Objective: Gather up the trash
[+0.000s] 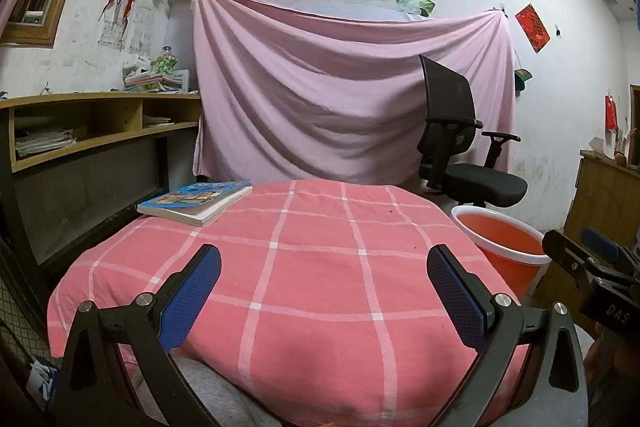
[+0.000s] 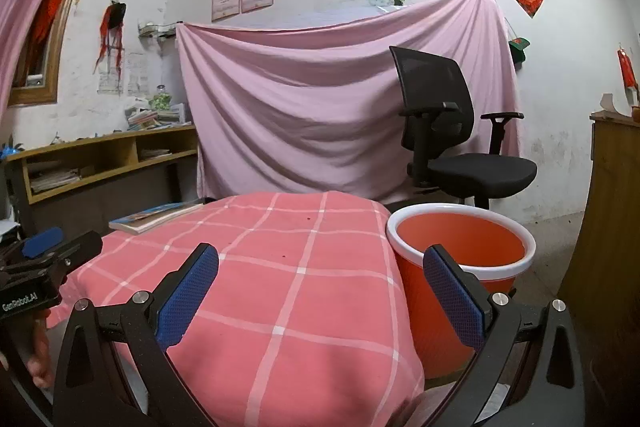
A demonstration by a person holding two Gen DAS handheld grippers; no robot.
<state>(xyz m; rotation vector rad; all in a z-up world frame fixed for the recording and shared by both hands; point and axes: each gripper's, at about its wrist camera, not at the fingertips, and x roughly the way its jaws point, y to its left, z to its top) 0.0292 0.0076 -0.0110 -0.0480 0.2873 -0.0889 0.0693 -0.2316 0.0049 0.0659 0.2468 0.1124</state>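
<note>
An orange bin with a white rim (image 2: 460, 247) stands on the floor right of the table; it also shows in the left wrist view (image 1: 500, 243). Its visible inside looks empty. My left gripper (image 1: 324, 291) is open and empty above the near part of the pink checked tablecloth (image 1: 312, 267). My right gripper (image 2: 320, 291) is open and empty over the table's right edge, its right finger in front of the bin. Each gripper shows at the edge of the other's view: the right one (image 1: 592, 263), the left one (image 2: 48, 259). No trash shows on the cloth.
A blue-covered book (image 1: 196, 201) lies at the table's far left corner. A black office chair (image 2: 452, 135) stands behind the bin. A wooden shelf desk (image 1: 92, 131) is at the left, a wooden cabinet (image 2: 612, 227) at the right. A pink sheet (image 1: 340, 95) hangs behind.
</note>
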